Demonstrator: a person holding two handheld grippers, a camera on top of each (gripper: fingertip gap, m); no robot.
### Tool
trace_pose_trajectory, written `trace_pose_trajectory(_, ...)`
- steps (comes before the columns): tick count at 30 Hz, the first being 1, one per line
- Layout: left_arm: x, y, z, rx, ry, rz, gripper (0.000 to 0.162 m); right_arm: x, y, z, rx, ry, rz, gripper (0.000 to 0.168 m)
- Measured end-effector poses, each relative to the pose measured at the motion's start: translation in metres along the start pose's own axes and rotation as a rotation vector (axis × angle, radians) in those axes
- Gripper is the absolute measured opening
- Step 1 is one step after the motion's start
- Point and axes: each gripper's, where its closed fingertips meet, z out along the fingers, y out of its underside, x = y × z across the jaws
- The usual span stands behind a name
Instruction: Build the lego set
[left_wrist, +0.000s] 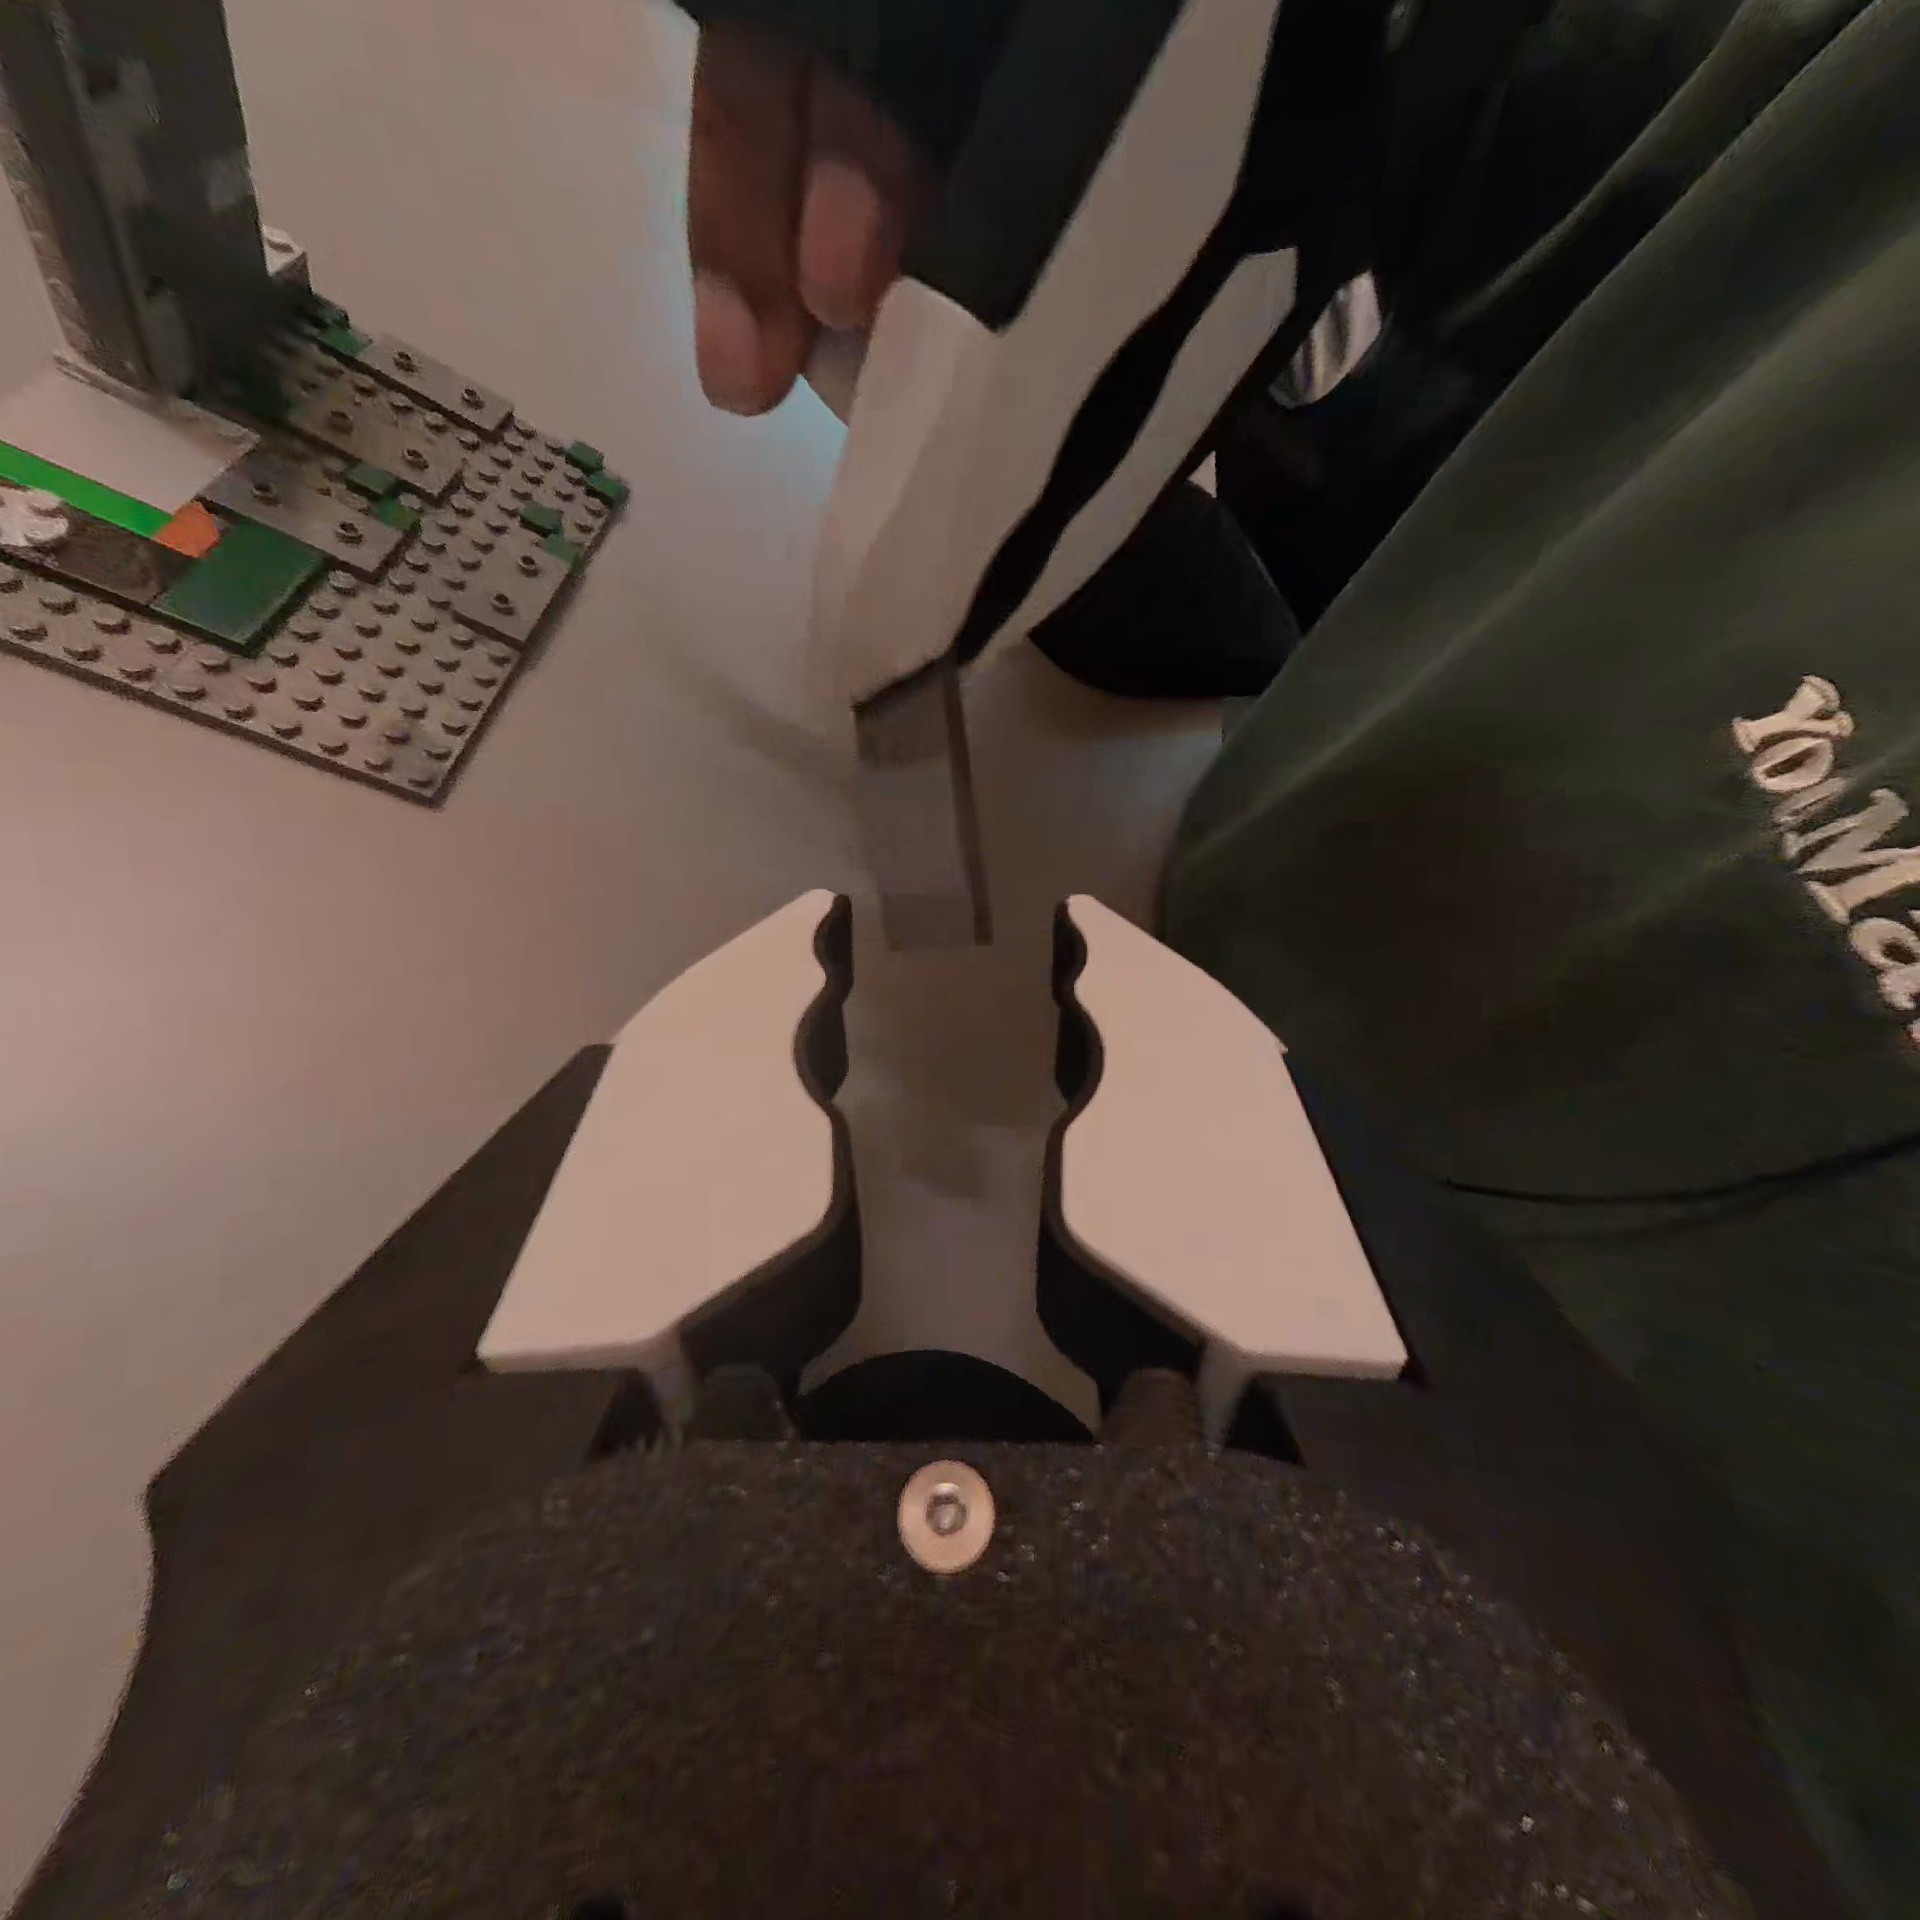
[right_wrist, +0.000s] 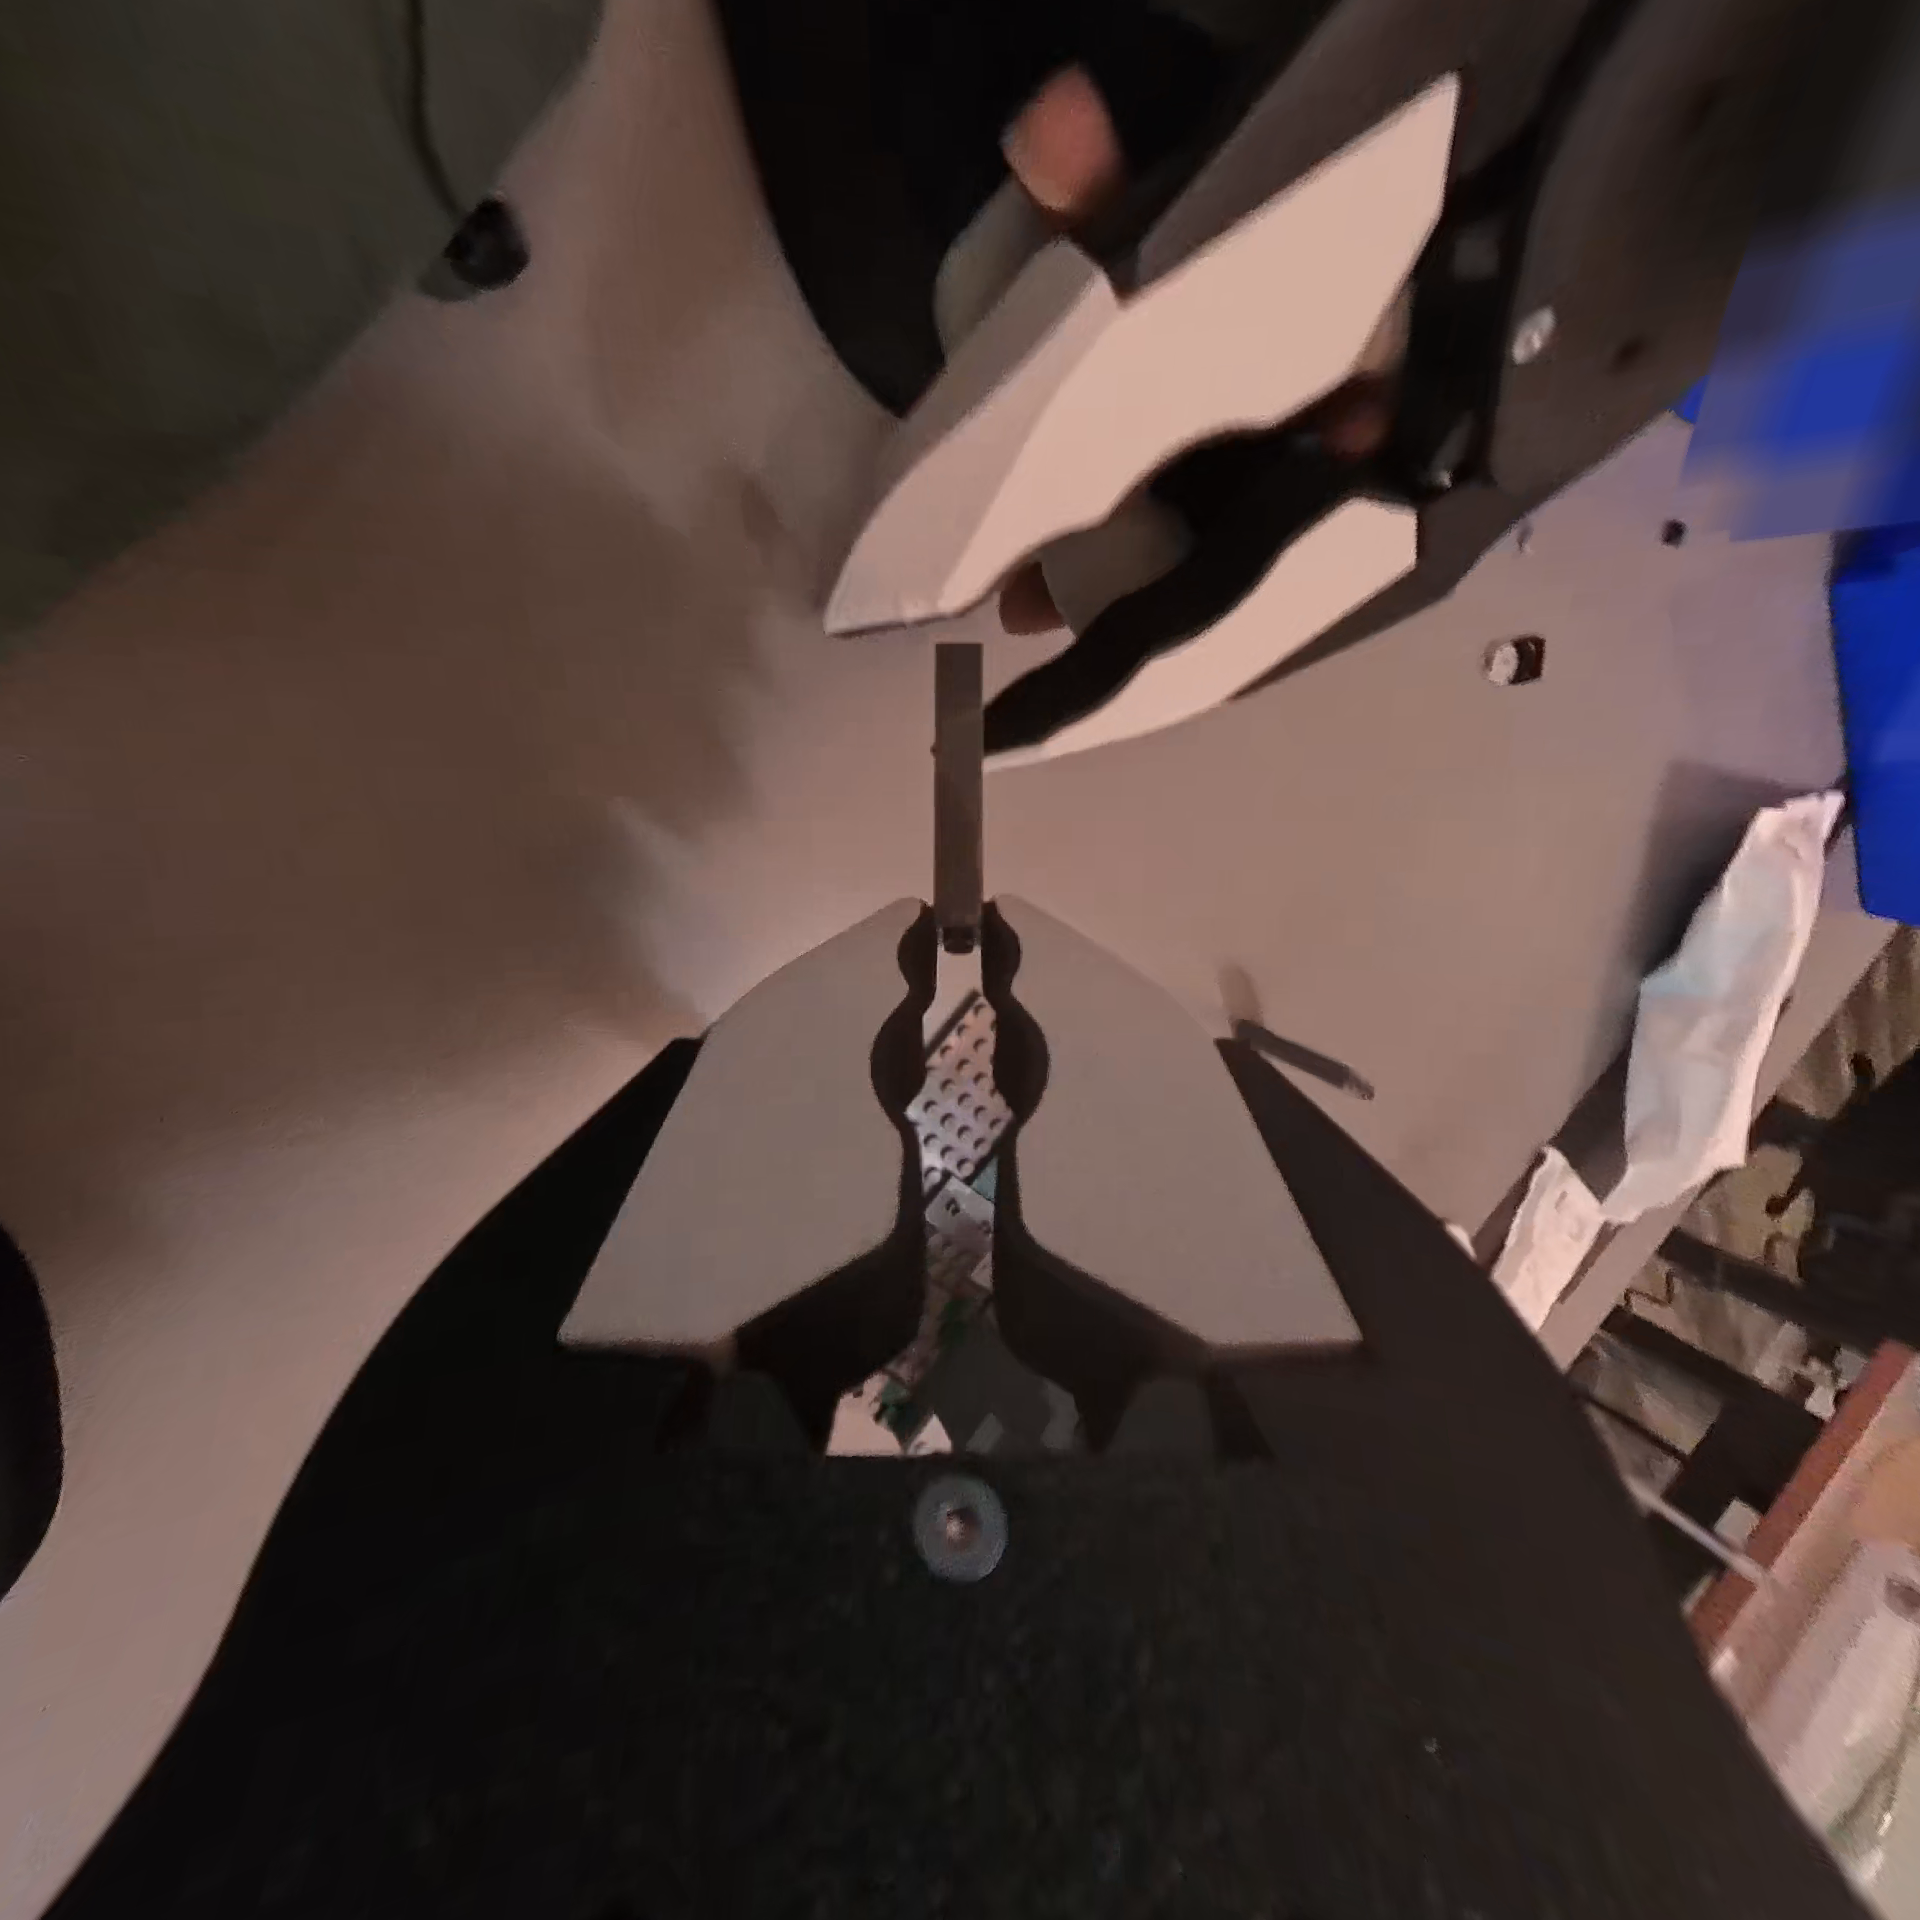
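Observation:
My right gripper (right_wrist: 958, 925) is shut on one end of a long thin grey brick (right_wrist: 957, 790) and holds it in the air. In the left wrist view this gripper (left_wrist: 914, 691) comes down from the top with the brick (left_wrist: 930, 831). My left gripper (left_wrist: 956, 925) is open and empty, and the brick's free end sits right at its mouth without touching either finger. It shows open in the right wrist view (right_wrist: 920, 686). The grey baseplate (left_wrist: 343, 665), with green tiles and a grey tower (left_wrist: 135, 208), lies on the white table to the left.
A person's hand (left_wrist: 769, 260) grips the right tool, and their dark green garment (left_wrist: 1558, 779) fills the right side. A small grey piece (right_wrist: 1304, 1060) lies on the table. A white plastic bag (right_wrist: 1714, 987) and a blue box (right_wrist: 1870, 644) sit at the table's edge. Left and right tips are no more than a few centimetres apart. The grey tower (left_wrist: 135, 208) lies around 15 cm away from my right fingertips.

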Motion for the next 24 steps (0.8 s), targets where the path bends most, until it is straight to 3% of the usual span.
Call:
trace_pose_trajectory(5,0.000,0.011,0.010,-0.080,0.015,0.034,0.020,-0.001,-0.009,0.004,0.004,-0.022,-0.090,0.008)
trace_pose_trajectory(9,-0.011,0.000,0.001,-0.010,-0.055,0.093,0.018,0.016,-0.009,0.000,0.016,0.045,-0.078,0.009)
trace_pose_trajectory(14,-0.022,-0.029,-0.024,0.169,-0.156,0.222,0.018,0.040,-0.001,-0.021,0.216,0.035,0.311,0.025)
trace_pose_trajectory(18,-0.027,-0.041,-0.026,0.203,-0.247,0.340,0.018,0.050,-0.007,-0.036,0.471,-0.078,0.650,0.030)
trace_pose_trajectory(21,-0.034,-0.050,-0.024,0.211,-0.317,0.402,0.018,0.056,-0.012,-0.040,0.519,-0.111,0.759,0.035)
trace_pose_trajectory(23,-0.037,-0.055,-0.022,0.214,-0.353,0.431,0.018,0.058,-0.014,-0.039,0.503,-0.112,0.783,0.030)
trace_pose_trajectory(24,-0.039,-0.056,-0.021,0.206,-0.360,0.438,0.018,0.059,-0.012,-0.038,0.482,-0.101,0.787,0.017)
